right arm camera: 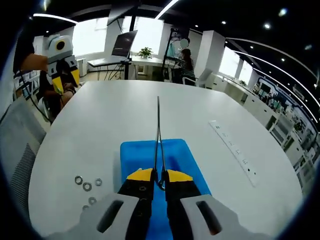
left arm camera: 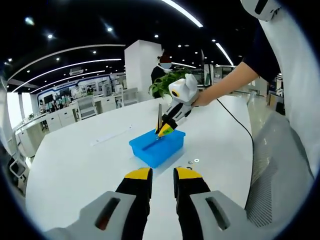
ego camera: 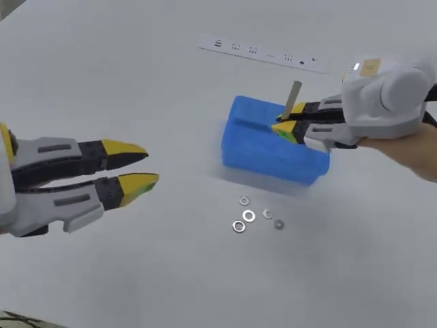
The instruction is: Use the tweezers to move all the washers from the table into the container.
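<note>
Since the small silver washers [ego camera: 248, 216] look light and slippery, the slim grey tweezers [ego camera: 294, 96] clamped in the right tool [ego camera: 283, 128] should pinch each rim, the left tool [ego camera: 140, 167] narrowly parted, empty.

left gripper [ego camera: 142, 167] well left of container [ego camera: 259, 154], level, jaws slightly apart, right gripper [ego camera: 281, 126] over container, jaws clamped on near-upright tweezers [ego camera: 293, 99], hand [ego camera: 401, 150] behind

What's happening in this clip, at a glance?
A person works at a white table with two tools. The right hand-held gripper is shut on the tweezers and holds them over the blue container. Five washers lie on the table just beside the container. The left hand-held gripper hovers open and empty, off to the side.
</note>
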`<state>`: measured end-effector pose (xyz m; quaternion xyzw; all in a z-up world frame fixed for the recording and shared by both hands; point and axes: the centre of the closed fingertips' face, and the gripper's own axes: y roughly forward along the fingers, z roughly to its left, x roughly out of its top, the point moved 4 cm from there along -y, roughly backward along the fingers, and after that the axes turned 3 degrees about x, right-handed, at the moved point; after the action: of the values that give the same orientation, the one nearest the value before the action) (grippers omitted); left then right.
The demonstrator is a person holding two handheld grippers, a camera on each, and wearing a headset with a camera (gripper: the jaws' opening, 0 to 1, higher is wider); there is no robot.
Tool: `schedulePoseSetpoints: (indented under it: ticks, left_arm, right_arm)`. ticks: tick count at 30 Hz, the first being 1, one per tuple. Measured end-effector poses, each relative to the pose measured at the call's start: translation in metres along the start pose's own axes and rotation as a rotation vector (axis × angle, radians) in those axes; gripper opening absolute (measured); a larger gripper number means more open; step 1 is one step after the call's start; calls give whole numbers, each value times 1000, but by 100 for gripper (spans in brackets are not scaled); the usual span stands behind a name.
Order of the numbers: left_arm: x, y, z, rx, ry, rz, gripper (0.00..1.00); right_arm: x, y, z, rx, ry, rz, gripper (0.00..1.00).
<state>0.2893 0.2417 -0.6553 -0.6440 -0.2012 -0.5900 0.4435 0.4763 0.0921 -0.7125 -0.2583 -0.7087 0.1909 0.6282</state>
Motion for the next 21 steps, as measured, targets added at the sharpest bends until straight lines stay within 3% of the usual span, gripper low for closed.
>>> schedulePoseSetpoints:
  ticks: [7,21]
  left_arm:
    - [-5,3,-4,-10,-9,24,21]
    - [-5,1,-8,-14,-19,27,21]
  right_arm:
    - [-10,13,4,35,-9,21,9]
    - [-17,19,9,66,-24,26,9]
